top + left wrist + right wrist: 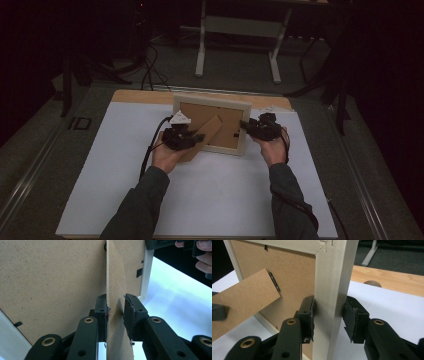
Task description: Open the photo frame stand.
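A picture frame (210, 102) with a pale rim stands upright on the white sheet, its brown back (50, 277) turned toward me. A brown fibreboard stand leg (212, 127) swings out from that back. My left gripper (197, 139) is shut on this leg; in the left gripper view the leg (115, 290) runs edge-on between both pads of the gripper (115, 312). My right gripper (247, 127) is shut on the frame's right side. In the right gripper view its pads press both faces of the pale side rail (332, 290) at the gripper (329, 312), with the leg (242, 300) to the left.
A white sheet (210, 195) covers the table, with a strip of wooden board (145, 96) showing along its far edge. Beyond the table stands a metal rack on pale legs (200, 50), with cables on the dark floor. Fingers of the other hand (202, 260) show at the upper right.
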A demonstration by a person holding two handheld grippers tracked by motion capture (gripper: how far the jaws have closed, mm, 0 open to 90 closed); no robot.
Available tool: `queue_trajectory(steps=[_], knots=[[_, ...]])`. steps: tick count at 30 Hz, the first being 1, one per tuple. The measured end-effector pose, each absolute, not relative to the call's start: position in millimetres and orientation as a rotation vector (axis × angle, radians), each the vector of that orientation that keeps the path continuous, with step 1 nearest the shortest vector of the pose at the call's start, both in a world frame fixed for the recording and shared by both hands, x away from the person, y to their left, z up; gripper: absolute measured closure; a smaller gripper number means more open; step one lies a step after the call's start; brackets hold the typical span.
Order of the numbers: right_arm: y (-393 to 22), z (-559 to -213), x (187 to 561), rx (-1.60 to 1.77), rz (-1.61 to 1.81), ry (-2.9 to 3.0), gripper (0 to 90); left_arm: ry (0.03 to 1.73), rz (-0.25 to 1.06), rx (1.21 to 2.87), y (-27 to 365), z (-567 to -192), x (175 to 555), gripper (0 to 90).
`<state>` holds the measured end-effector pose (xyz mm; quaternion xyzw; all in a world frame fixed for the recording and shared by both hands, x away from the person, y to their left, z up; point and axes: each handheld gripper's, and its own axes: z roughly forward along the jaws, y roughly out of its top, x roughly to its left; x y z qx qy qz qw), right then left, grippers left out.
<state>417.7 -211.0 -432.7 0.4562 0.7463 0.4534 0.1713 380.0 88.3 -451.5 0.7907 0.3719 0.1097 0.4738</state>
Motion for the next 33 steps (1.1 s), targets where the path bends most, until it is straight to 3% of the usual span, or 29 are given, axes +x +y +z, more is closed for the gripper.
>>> queue_trajectory(steps=[33], knots=[[-204.8,-430.7,412.1,1.217,1.266,2.109,60.5,0.928,0.360,1.994,72.4,-460.7,377.9,78.1]])
